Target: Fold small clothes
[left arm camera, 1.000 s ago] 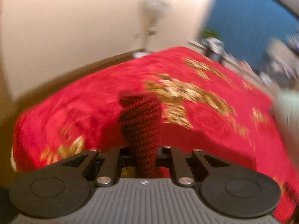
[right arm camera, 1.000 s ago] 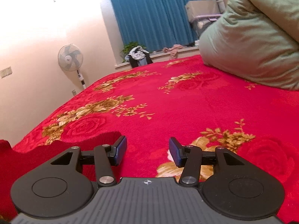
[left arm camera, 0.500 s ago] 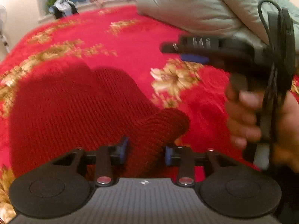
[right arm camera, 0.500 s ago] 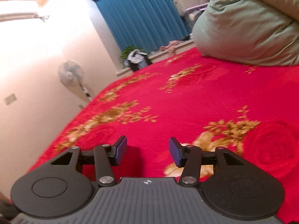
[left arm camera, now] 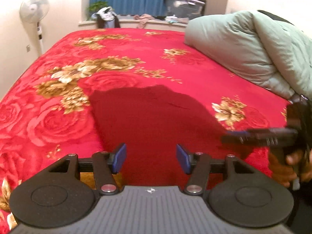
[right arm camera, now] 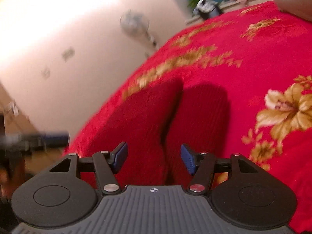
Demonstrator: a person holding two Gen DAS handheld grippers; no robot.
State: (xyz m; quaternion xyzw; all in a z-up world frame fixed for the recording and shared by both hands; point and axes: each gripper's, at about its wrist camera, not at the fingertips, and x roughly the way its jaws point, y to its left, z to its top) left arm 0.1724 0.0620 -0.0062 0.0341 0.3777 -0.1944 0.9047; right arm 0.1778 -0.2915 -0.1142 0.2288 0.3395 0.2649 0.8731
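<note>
Lying flat on the red floral blanket (left arm camera: pixel 120 44), the dark red knitted garment (left arm camera: pixel 154 117) sits directly ahead of your left gripper (left arm camera: pixel 151 159), running from between its fingers toward 12 o'clock. Your left jaws are opening, blue pads (left arm camera: pixel 119 157) clear of the knit, nothing pinched. Your right gripper (right arm camera: pixel 154 159) is also opening over the same garment (right arm camera: pixel 148 120), a fold crease running between its fingers, pads not pressing. In the left view, the right gripper (left arm camera: pixel 259 136) shows at 3 o'clock, blurred. A pale green duvet (left arm camera: pixel 253 44) lies at 2 o'clock, well apart from the garment.
</note>
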